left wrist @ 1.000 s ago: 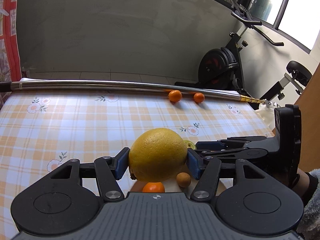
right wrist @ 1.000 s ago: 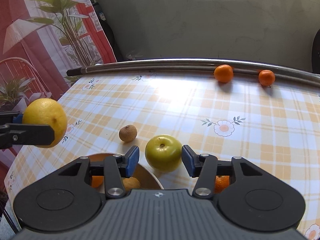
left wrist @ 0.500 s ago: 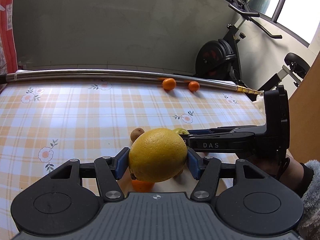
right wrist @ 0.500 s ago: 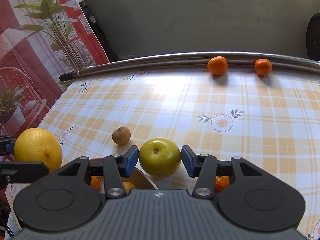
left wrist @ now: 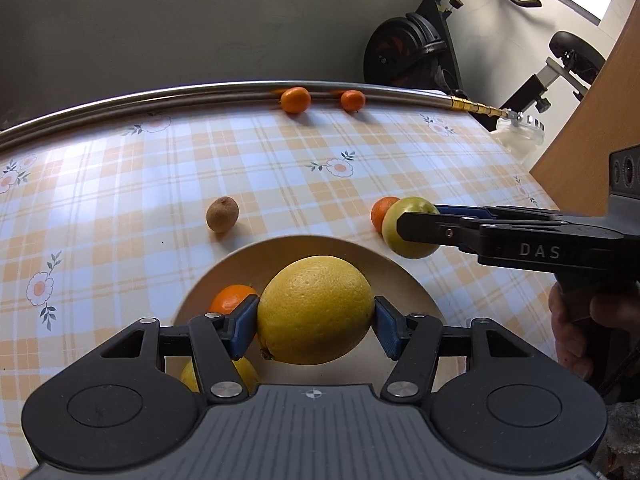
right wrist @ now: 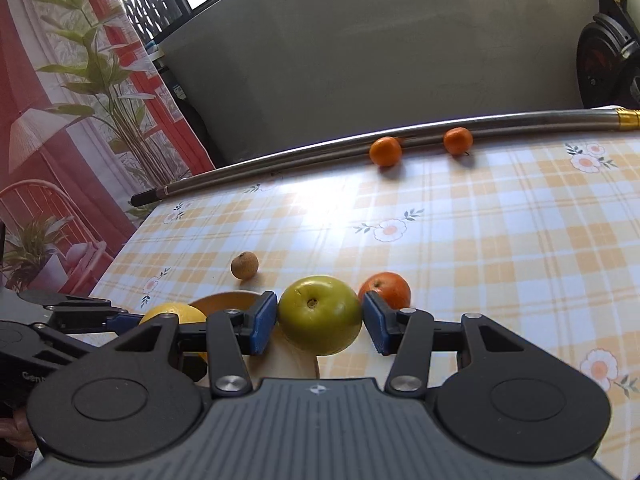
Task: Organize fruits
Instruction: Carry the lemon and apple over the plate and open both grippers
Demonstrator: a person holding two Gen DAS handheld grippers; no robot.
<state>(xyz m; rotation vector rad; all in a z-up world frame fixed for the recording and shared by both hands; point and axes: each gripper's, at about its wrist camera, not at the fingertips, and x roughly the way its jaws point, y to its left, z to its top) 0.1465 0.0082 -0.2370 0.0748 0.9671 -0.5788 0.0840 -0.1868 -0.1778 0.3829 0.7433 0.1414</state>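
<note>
My left gripper (left wrist: 316, 320) is shut on a large yellow lemon (left wrist: 316, 310) and holds it over a beige bowl (left wrist: 332, 246). The bowl holds an orange (left wrist: 230, 298) and a yellow fruit (left wrist: 244, 372). My right gripper (right wrist: 320, 322) is shut on a green apple (right wrist: 320, 314), held off the table at the bowl's right rim (right wrist: 224, 300); the apple also shows in the left wrist view (left wrist: 408, 228). A mandarin (right wrist: 386, 290) lies just beyond it.
A small brown fruit (left wrist: 222, 213) lies on the checked tablecloth beyond the bowl. Two mandarins (left wrist: 295, 100) (left wrist: 353, 100) rest against a metal pole (left wrist: 160, 96) along the table's far edge. An exercise bike (left wrist: 412, 52) stands behind, and a wooden panel (left wrist: 592, 128) at the right.
My left gripper has lifted and tilted down with the lemon, so the bowl now shows under it. My right gripper has lifted the apple off the table and moved it toward the bowl.
</note>
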